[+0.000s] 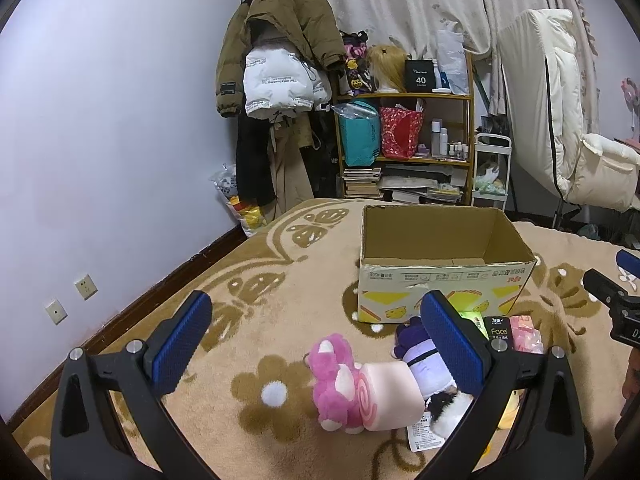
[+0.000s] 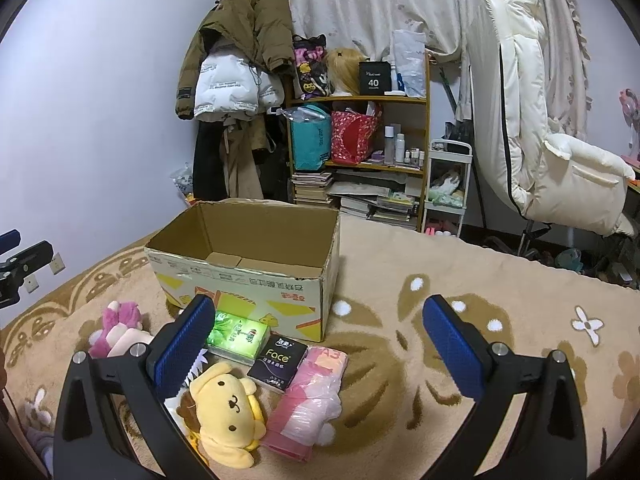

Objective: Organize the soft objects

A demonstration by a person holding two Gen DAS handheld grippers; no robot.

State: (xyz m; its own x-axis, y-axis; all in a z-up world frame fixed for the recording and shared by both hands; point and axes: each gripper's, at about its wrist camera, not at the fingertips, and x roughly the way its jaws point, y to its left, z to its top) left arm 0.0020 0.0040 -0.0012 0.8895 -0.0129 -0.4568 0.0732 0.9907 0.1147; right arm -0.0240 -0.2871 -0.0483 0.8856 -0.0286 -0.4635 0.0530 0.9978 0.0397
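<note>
An open, empty cardboard box (image 1: 444, 280) stands on the beige patterned blanket; it also shows in the right wrist view (image 2: 248, 288). In front of it lie a pink plush with a swirl roll (image 1: 352, 388), a purple plush (image 1: 424, 356), a yellow dog plush (image 2: 228, 408), a green tissue pack (image 2: 236, 334), a black "Face" tissue pack (image 2: 278, 360) and a pink wrapped pack (image 2: 308, 400). My left gripper (image 1: 316, 344) is open above the pink plush. My right gripper (image 2: 320, 344) is open above the tissue packs, holding nothing.
A bookshelf (image 1: 404, 148) with bags and books, hanging coats (image 1: 276, 52) and a white padded chair (image 2: 536, 128) stand behind the bed. A wall with sockets (image 1: 86, 286) runs along the left. The right gripper's body shows at the edge of the left wrist view (image 1: 616, 300).
</note>
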